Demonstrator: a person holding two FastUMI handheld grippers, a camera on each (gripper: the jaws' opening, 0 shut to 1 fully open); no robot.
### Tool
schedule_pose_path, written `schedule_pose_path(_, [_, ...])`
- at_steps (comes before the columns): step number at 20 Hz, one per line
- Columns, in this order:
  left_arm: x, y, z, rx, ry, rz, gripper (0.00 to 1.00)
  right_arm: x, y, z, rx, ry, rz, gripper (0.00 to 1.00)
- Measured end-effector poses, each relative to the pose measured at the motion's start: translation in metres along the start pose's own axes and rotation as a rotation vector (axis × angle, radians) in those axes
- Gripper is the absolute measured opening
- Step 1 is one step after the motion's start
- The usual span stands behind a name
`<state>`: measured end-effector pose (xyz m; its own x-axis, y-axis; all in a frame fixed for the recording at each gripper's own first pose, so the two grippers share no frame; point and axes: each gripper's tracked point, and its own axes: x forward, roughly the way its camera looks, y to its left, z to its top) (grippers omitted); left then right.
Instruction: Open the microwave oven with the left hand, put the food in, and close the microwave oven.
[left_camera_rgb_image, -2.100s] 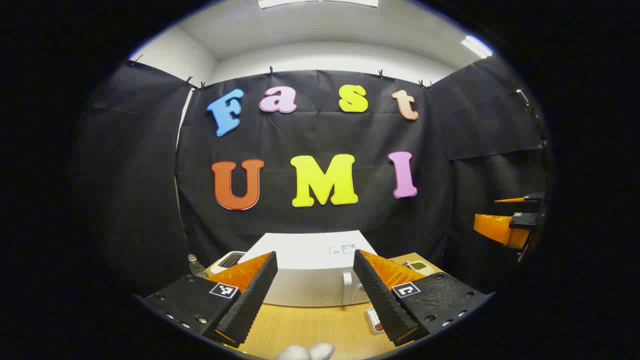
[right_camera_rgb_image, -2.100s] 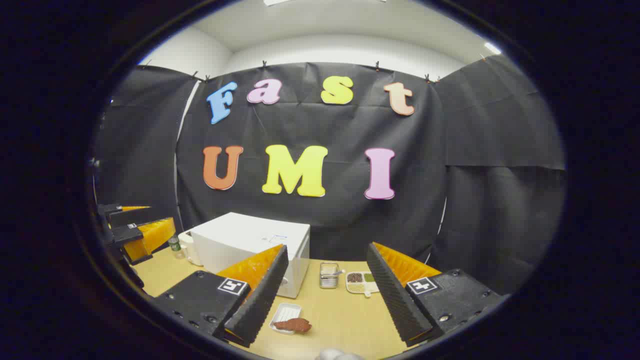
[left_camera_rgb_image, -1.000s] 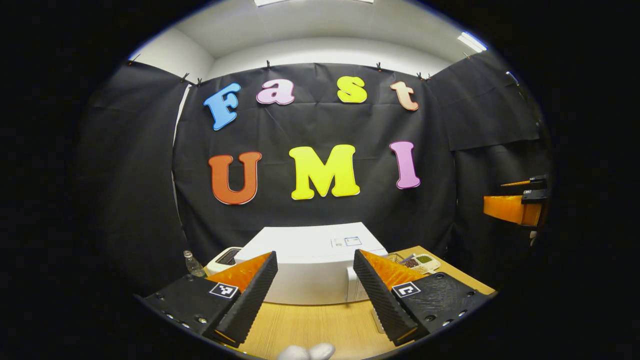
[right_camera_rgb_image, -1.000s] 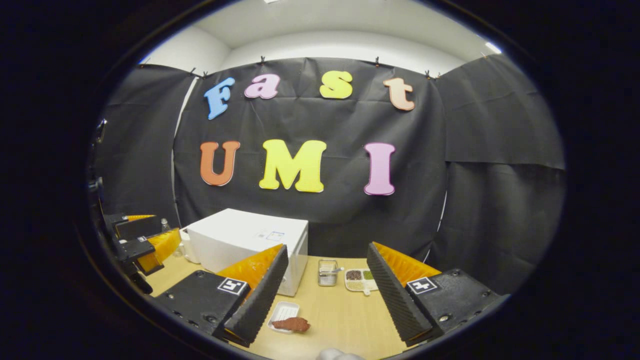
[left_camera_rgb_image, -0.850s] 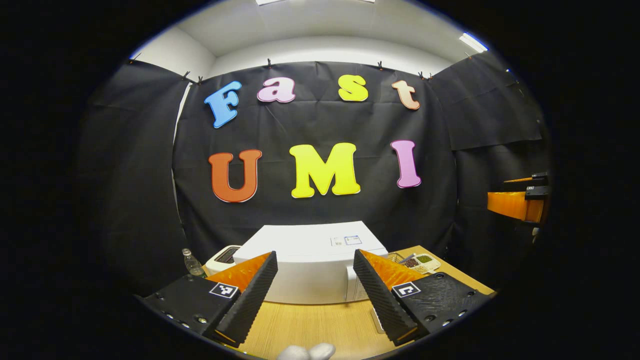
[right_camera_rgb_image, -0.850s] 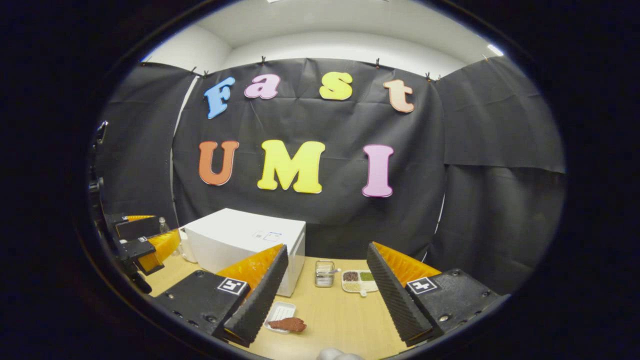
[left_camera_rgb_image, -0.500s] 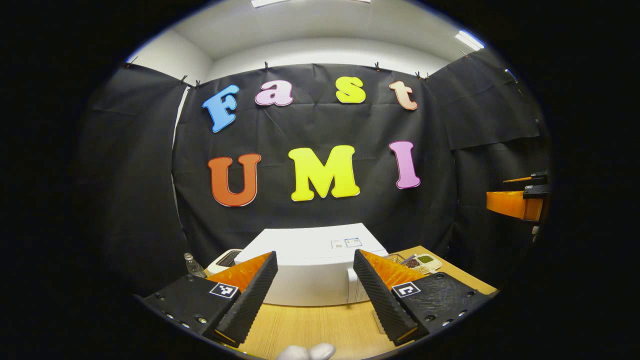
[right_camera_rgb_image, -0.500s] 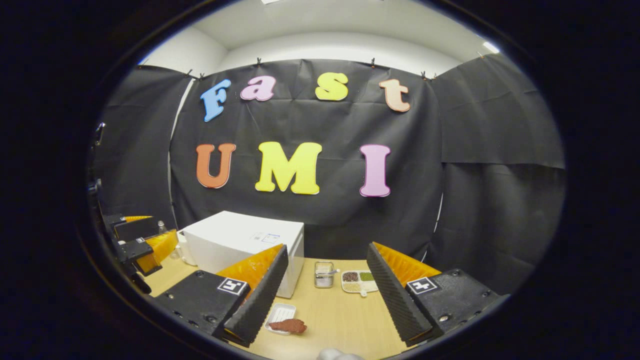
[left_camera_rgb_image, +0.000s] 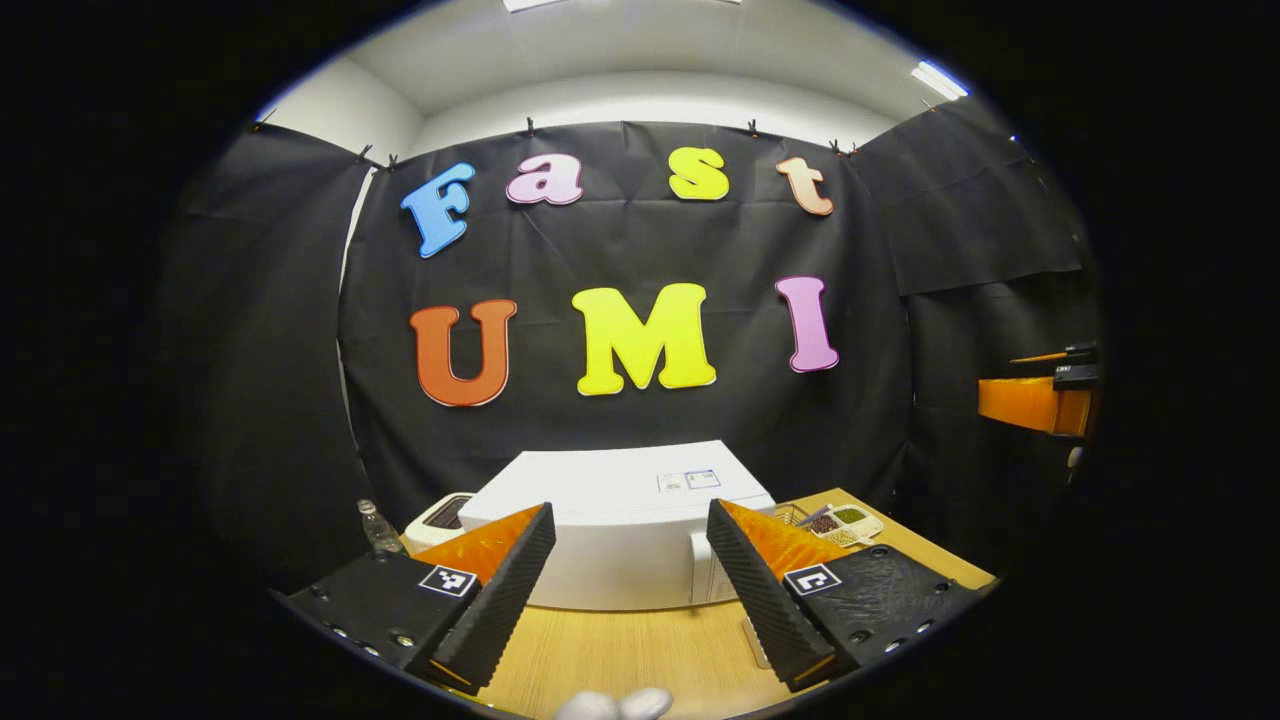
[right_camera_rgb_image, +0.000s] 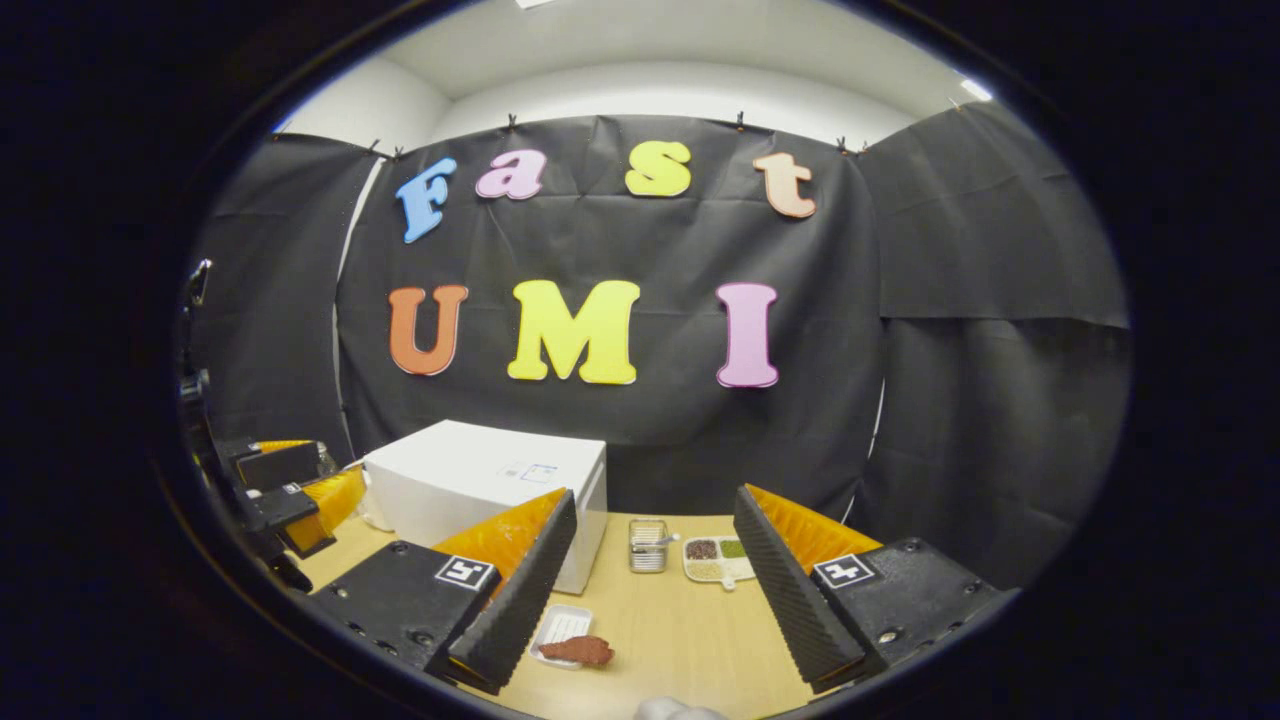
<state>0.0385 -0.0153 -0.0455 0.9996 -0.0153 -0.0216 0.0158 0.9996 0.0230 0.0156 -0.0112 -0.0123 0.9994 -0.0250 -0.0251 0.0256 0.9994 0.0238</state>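
Standing shut on the pale wooden table (left_camera_rgb_image: 640, 650), the one white microwave oven (left_camera_rgb_image: 620, 530) was a smooth, boxy thing with a flat top and a small label near its right rear corner. In the right gripper view the same oven (right_camera_rgb_image: 480, 480) sat left of centre, and in front of its right corner lay a small white tray (right_camera_rgb_image: 560, 628), with the food (right_camera_rgb_image: 578, 650), a single reddish-brown lump of uneven shape, at the tray's near edge; whether it rested wholly on the tray was hard to tell from that angle.

The left gripper (left_camera_rgb_image: 630, 600) hung above the table facing the oven's front, its two ribbed, wedge-shaped fingers spread wide, gripping nothing and touching nothing. The right gripper (right_camera_rgb_image: 655, 605) was likewise spread wide and empty, raised over the table with the food below and just beside its left finger.

Farther back to the right of the oven stood one small wire basket (right_camera_rgb_image: 648, 545) of shiny metal and one white divided dish (right_camera_rgb_image: 720, 562) with dark, green and pale fillings in three compartments. Left of the oven stood one clear plastic bottle (left_camera_rgb_image: 378, 528) and one white appliance (left_camera_rgb_image: 445, 515) with a dark top opening.
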Motion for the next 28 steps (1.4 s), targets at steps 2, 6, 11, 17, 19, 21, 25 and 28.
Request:
schedule_pose_path(2, [0.011, -0.006, -0.015, -0.002, -0.002, -0.007, 0.95, 0.0, -0.002, 0.002, -0.003, 0.001, 0.001, 1.0])
schedule_pose_path(6, [0.047, -0.024, -0.055, -0.01, 0.009, -0.027, 0.96, 0.001, -0.008, 0.009, -0.017, 0.01, -0.002, 0.92])
schedule_pose_path(11, [0.099, -0.056, -0.12, -0.036, 0.085, -0.058, 0.96, 0.003, -0.022, 0.013, -0.063, 0.032, -0.036, 0.92])
schedule_pose_path(17, [0.161, -0.071, -0.167, -0.023, 0.113, -0.053, 0.93, 0.006, -0.034, 0.006, -0.1, 0.073, -0.076, 0.94])
schedule_pose_path(19, [0.17, -0.074, -0.176, -0.015, 0.129, -0.056, 0.92, 0.007, -0.035, 0.003, -0.099, 0.083, -0.076, 0.96])
schedule_pose_path(21, [0.171, -0.076, -0.175, -0.005, 0.113, -0.042, 0.84, 0.01, -0.036, 0.001, -0.091, 0.087, -0.075, 1.0])
schedule_pose_path(25, [0.173, -0.077, -0.18, -0.036, 0.122, -0.051, 0.35, 0.013, -0.038, -0.003, -0.08, 0.093, -0.065, 0.96])
schedule_pose_path(28, [0.17, -0.075, -0.176, -0.048, 0.115, -0.038, 0.16, 0.012, -0.038, -0.006, -0.075, 0.101, -0.056, 1.0])
